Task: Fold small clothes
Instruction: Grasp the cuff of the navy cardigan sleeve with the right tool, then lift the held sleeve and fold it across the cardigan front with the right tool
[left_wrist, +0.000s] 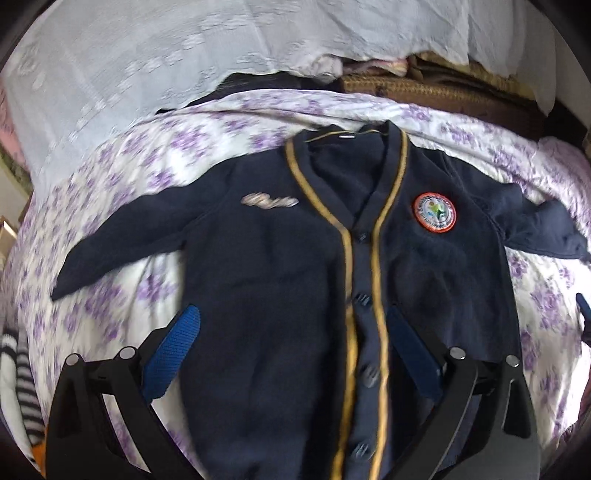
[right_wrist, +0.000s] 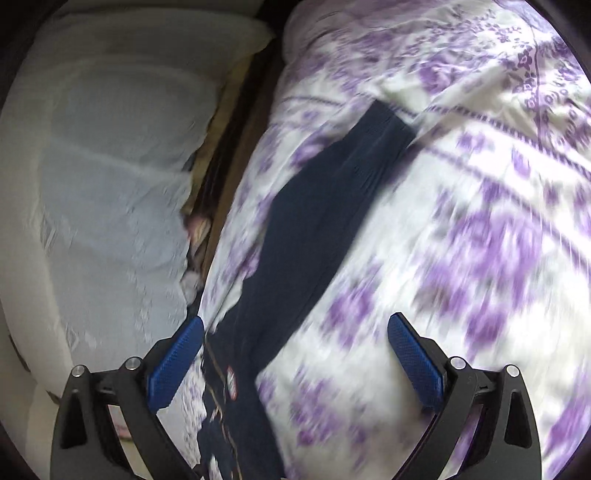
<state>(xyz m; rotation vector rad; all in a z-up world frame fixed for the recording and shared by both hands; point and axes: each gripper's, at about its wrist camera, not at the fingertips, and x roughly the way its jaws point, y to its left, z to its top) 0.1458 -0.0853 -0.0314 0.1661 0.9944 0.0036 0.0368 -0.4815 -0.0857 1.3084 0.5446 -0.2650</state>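
Navy cardigan (left_wrist: 280, 280) bears a round badge (left_wrist: 434, 213), lettering unreadable.

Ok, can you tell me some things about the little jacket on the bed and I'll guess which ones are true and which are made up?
1. The navy cardigan lies spread open-armed on the purple-flowered quilt. True.
2. The cardigan's front is trimmed in red. False: the trim along the front is yellow-gold.
3. A round badge with an orange rim sits on the chest. True.
4. The left gripper is pinching the cardigan. False: its fingers are spread apart, one on either side of the body, holding nothing.
5. The right gripper is open above a sleeve. True.
6. The cardigan is already folded in half. False: both sleeves lie stretched out to the sides.
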